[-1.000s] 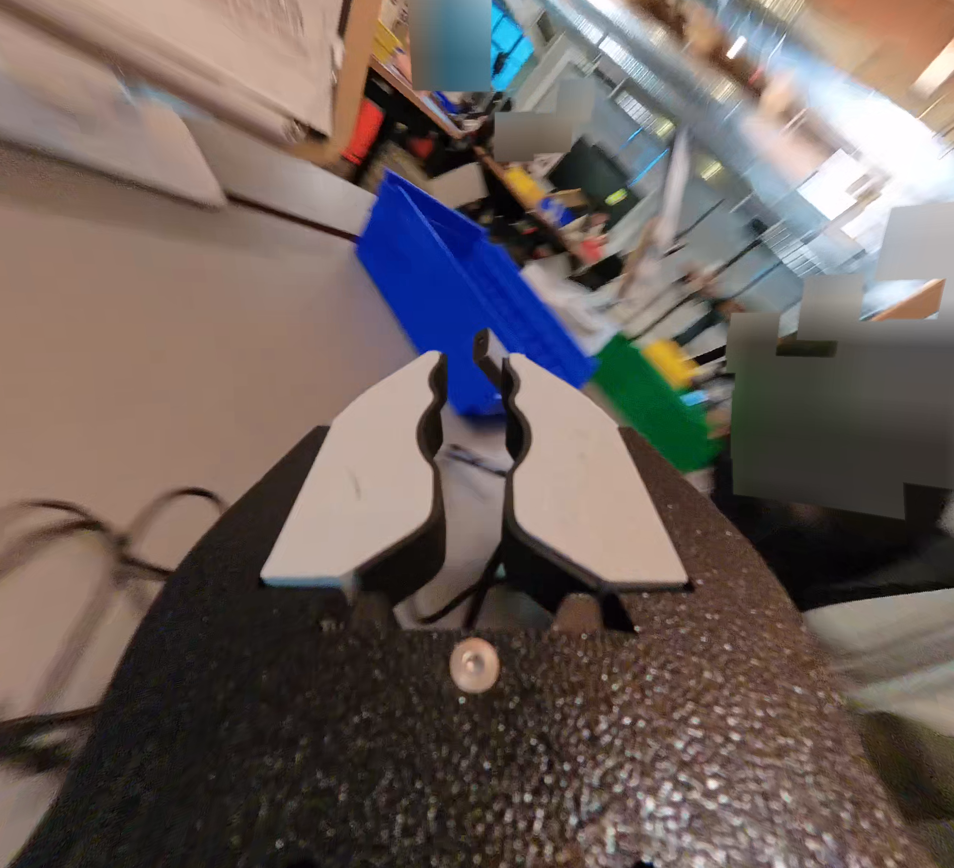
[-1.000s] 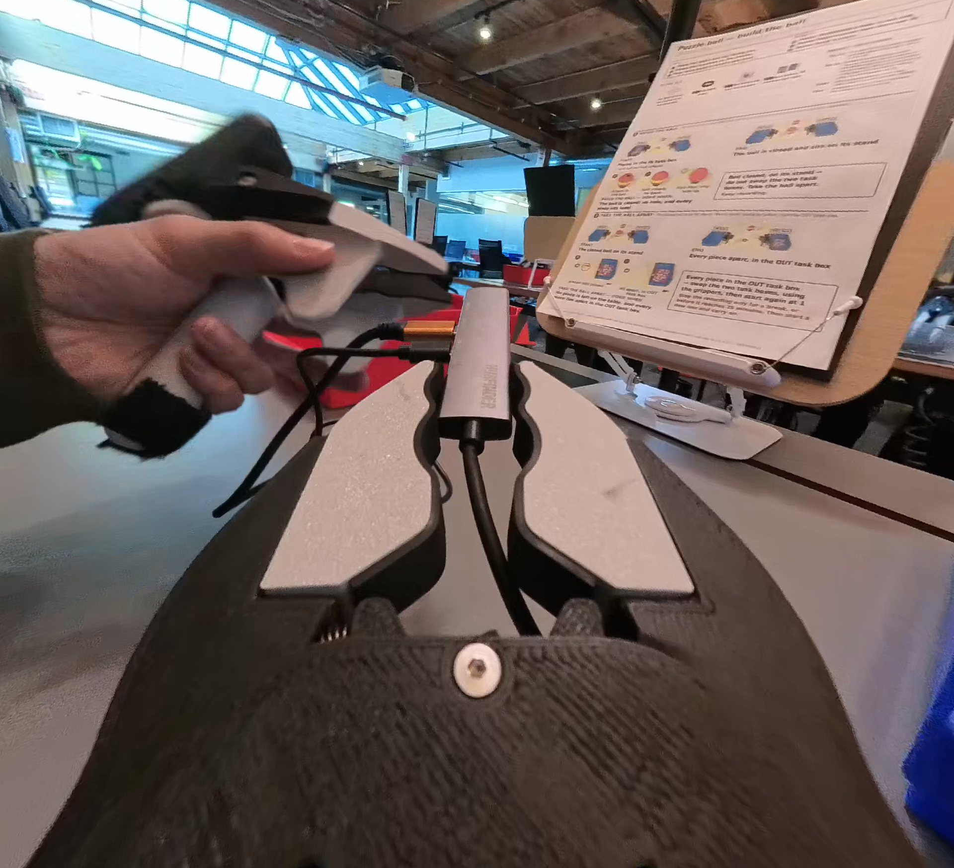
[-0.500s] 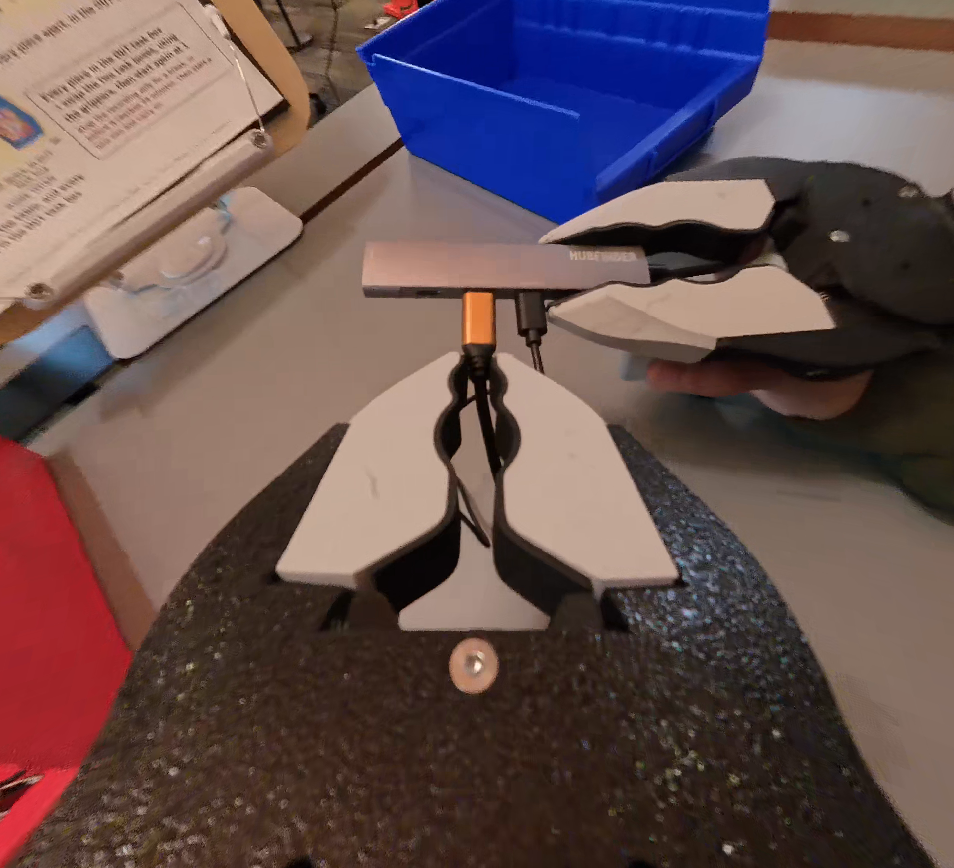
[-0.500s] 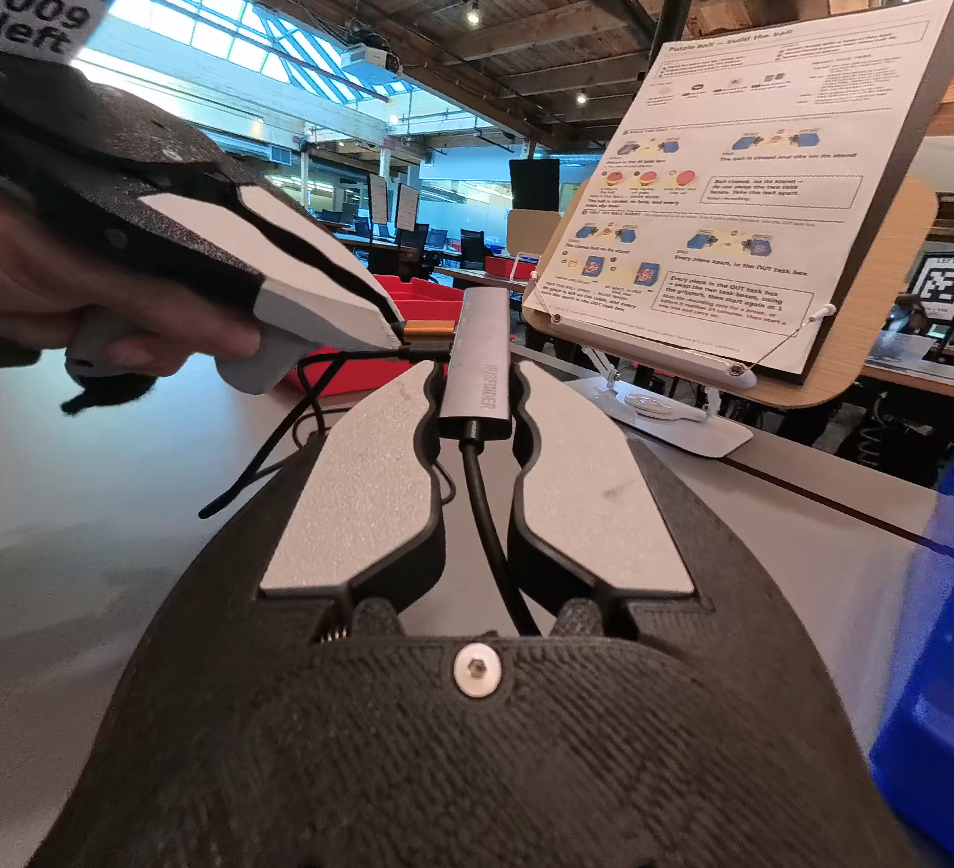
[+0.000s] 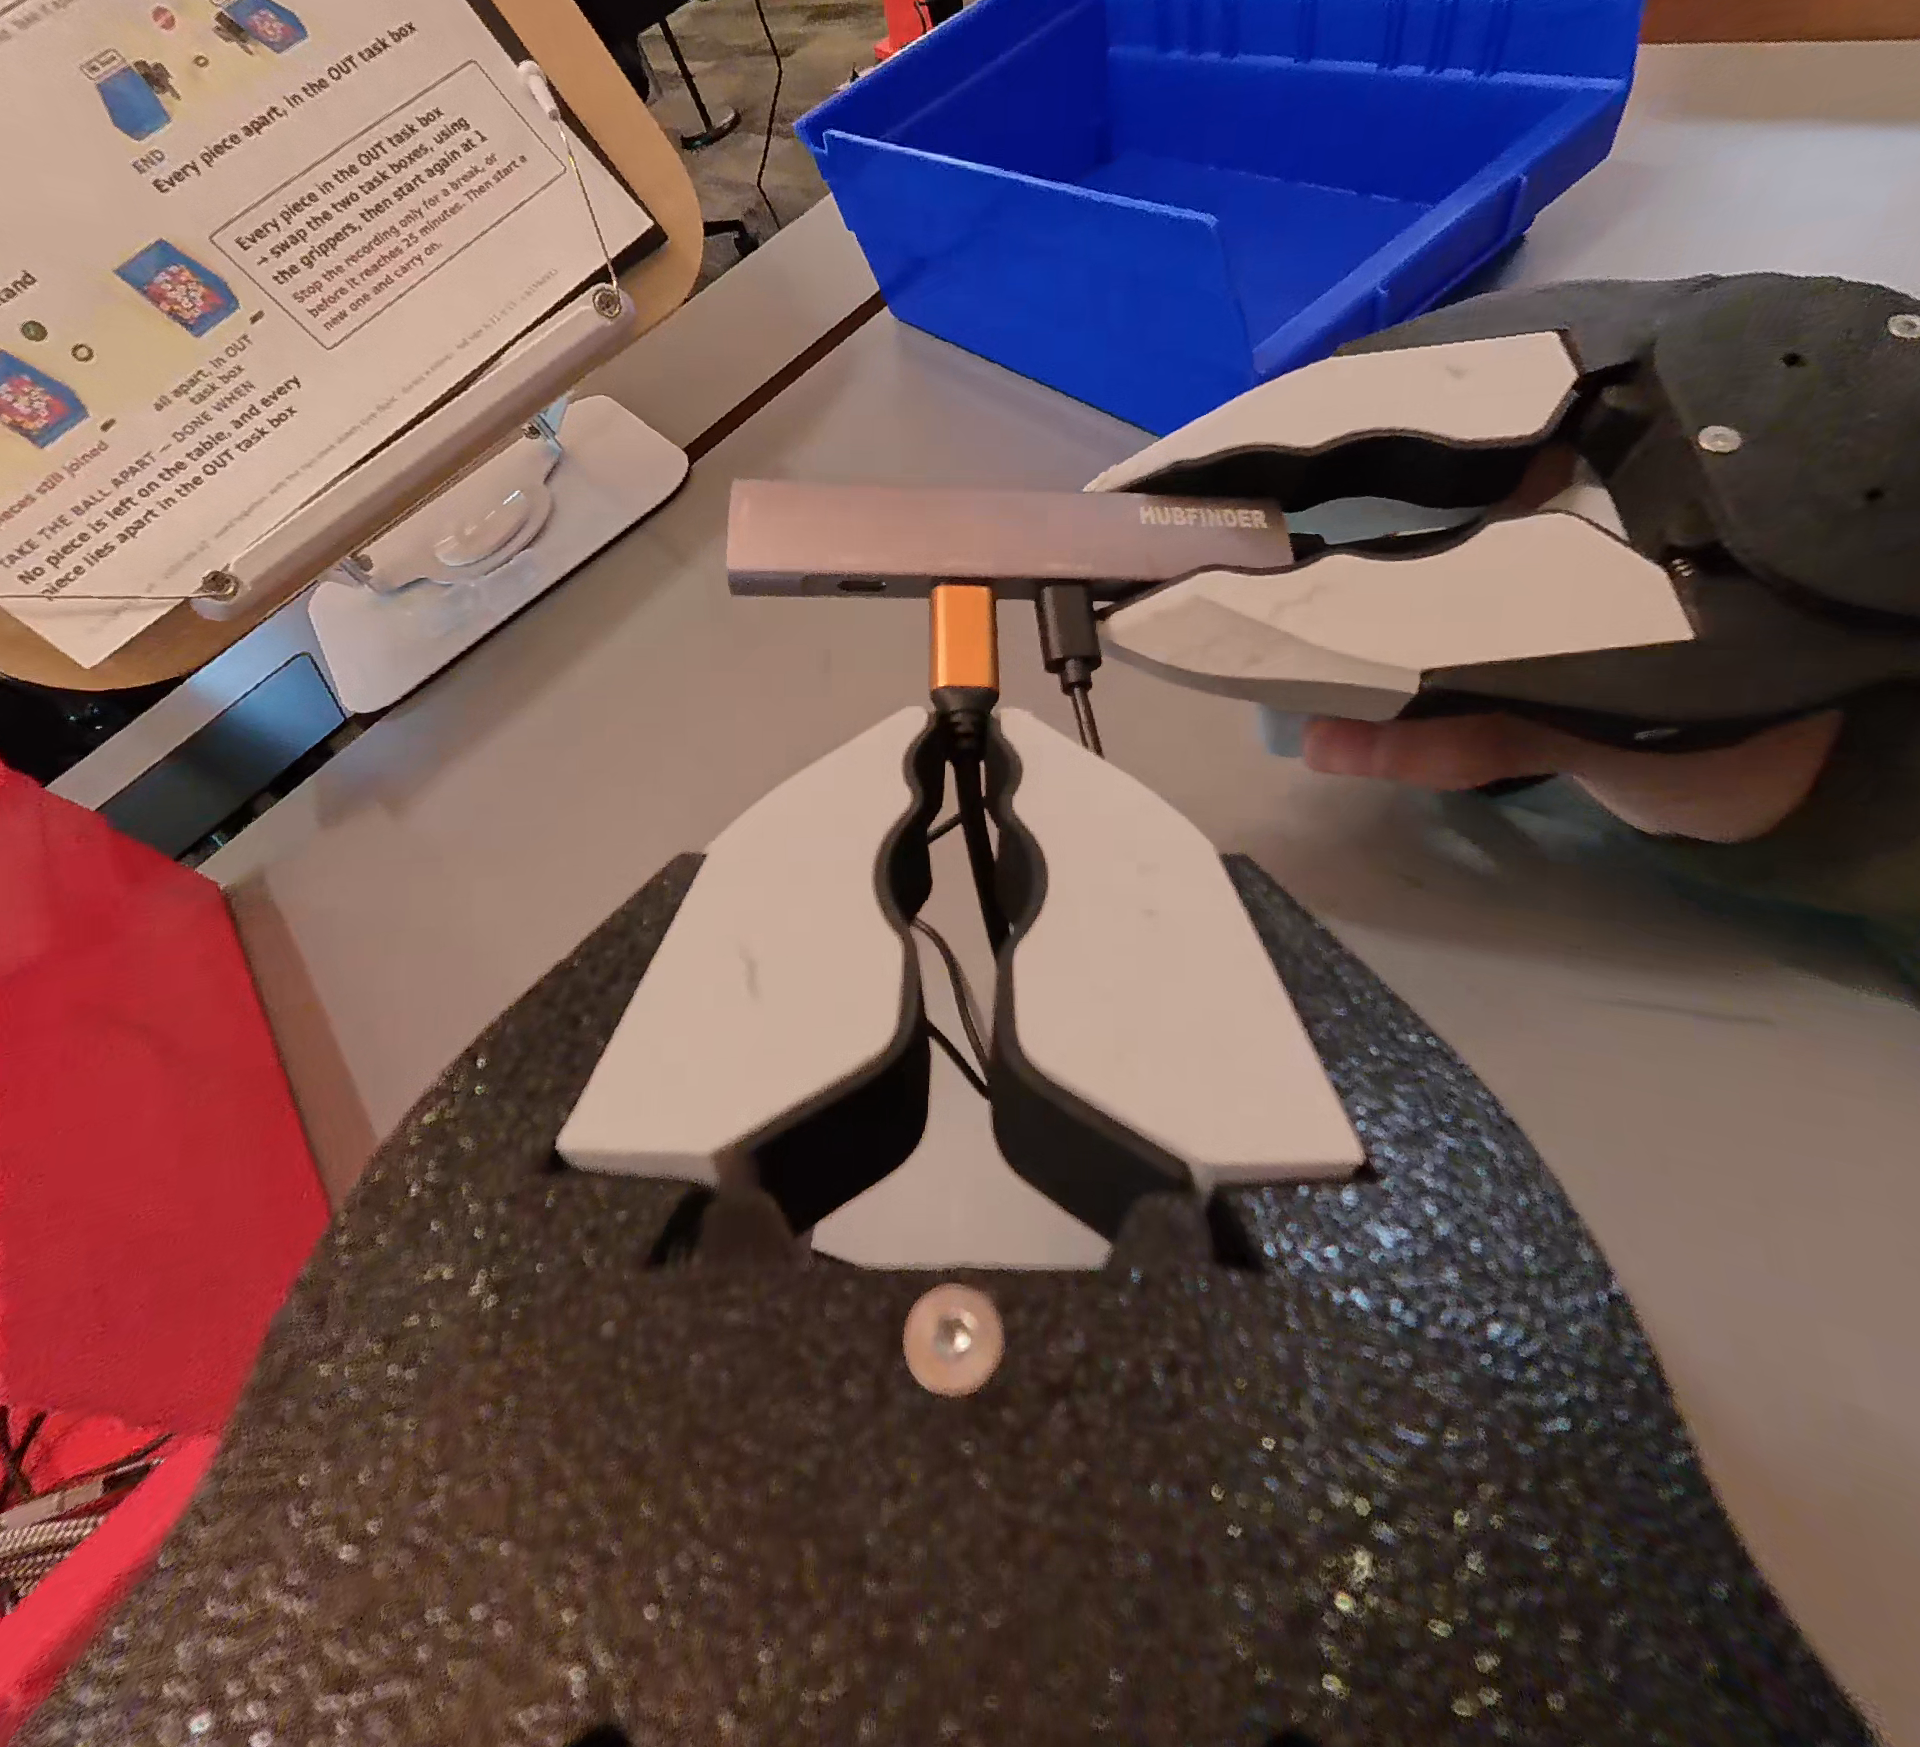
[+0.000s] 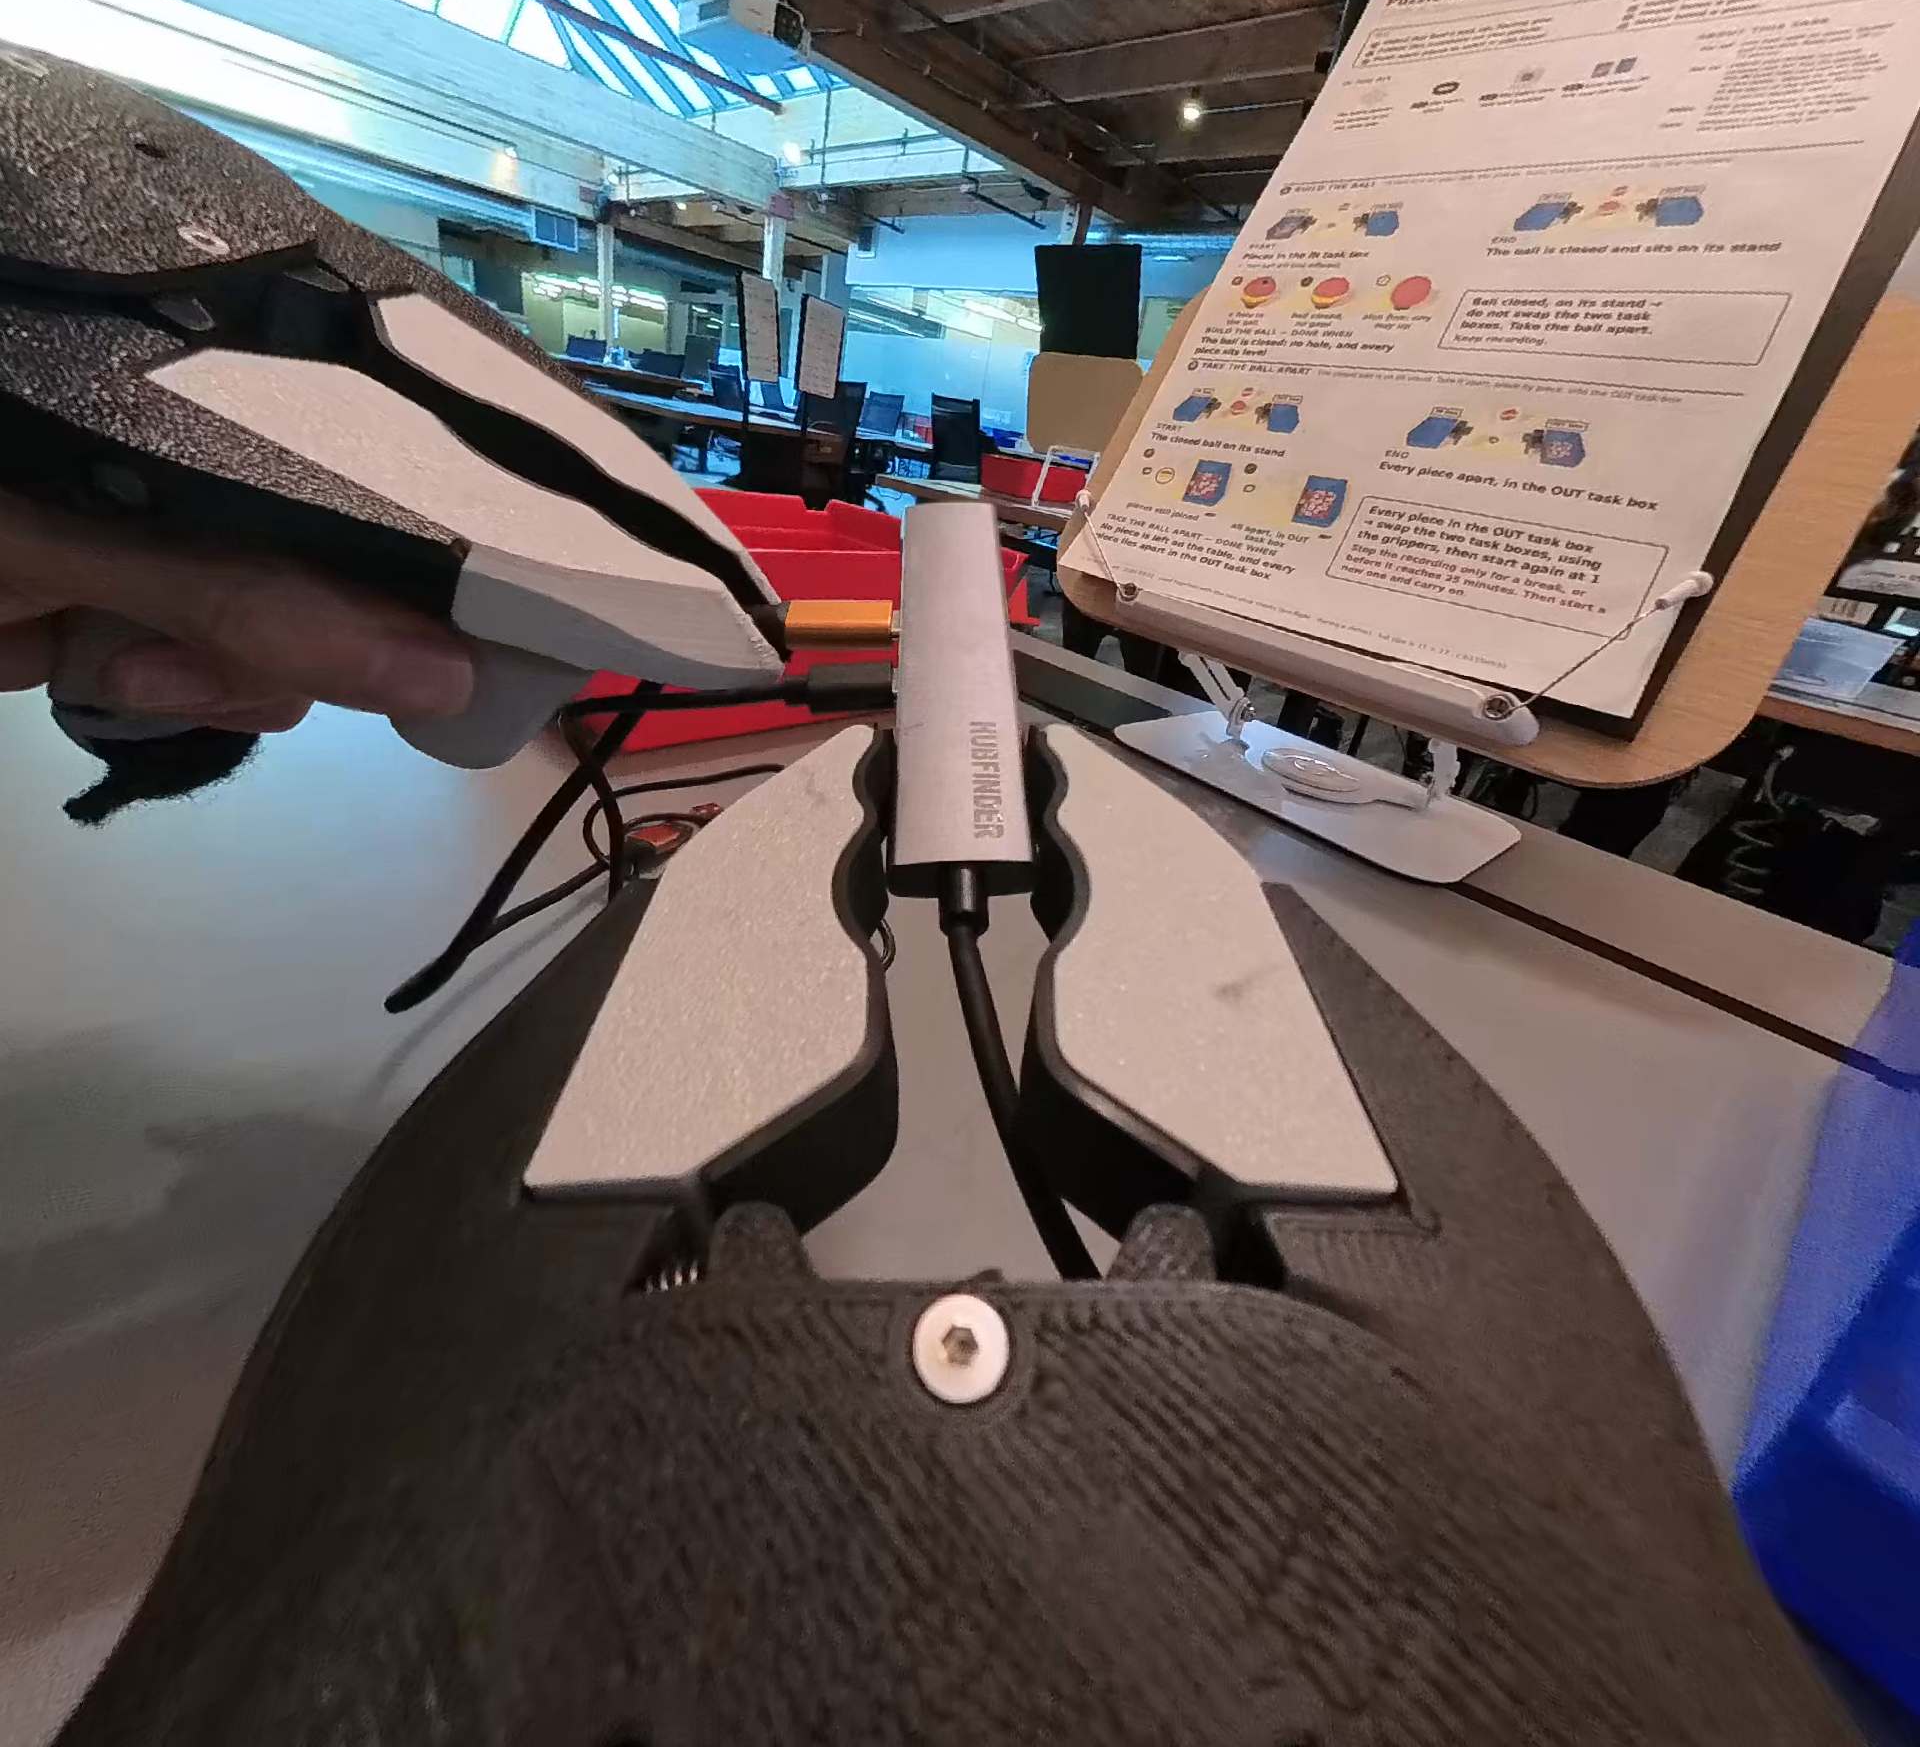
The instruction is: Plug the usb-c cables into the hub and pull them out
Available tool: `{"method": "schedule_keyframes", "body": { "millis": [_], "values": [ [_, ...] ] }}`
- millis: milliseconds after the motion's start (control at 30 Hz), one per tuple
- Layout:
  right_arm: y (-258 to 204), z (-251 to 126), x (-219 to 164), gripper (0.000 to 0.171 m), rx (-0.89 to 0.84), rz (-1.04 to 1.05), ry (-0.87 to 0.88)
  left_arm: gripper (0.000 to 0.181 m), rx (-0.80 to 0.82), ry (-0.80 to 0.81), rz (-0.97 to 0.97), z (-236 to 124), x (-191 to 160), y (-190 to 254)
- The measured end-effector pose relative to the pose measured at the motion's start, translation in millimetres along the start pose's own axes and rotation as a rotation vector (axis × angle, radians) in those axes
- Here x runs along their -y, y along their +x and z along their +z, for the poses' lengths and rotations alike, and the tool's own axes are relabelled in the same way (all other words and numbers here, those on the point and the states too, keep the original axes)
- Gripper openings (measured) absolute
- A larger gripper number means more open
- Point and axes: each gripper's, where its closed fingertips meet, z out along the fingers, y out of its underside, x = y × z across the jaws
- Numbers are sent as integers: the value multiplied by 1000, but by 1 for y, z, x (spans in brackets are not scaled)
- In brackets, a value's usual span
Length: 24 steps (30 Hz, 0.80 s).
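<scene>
A grey USB hub [image 5: 935, 534] is held level above the table. My right gripper [image 6: 956, 747] is shut on the hub's cable end [image 6: 956, 689]; it also shows in the left wrist view [image 5: 1101, 554]. An orange USB-C plug [image 5: 963, 637] and a black USB-C plug [image 5: 1068, 632] sit in the hub's side ports. My left gripper [image 5: 966, 726] is shut on the black cable just behind the orange plug. In the right wrist view the left gripper [image 6: 769, 643] comes in from the left, touching the orange plug [image 6: 836, 622], with the black plug [image 6: 847, 684] below it.
A blue bin [image 5: 1247, 170] stands beyond the hub. A red bin [image 5: 125, 1074] is at the left. An instruction sheet on a wooden stand [image 5: 260, 191] is at the back left, and shows on the right in the right wrist view [image 6: 1507, 347]. Loose black cables [image 6: 520, 866] hang down to the table. Left tips to right tips: about 4 centimetres.
My left gripper has swung round from a blurred view of the room to face the hub squarely, and stays at the orange plug. The right gripper and hub have barely moved.
</scene>
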Motion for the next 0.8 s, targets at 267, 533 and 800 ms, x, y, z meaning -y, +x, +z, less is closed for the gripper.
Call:
{"method": "schedule_keyframes", "body": {
  "millis": [267,533,800],
  "values": [
    [-7,1,-1,25,54,-5,-7,6,40,-46,19,1,-9,-1],
    [-13,4,-9,25,22,-157,-60,6,54,-69,19,7,-21,-5],
    [-8,4,-7,25,49,-76,-53,6,42,8,-13,7,-13,-5]
  ]
}}
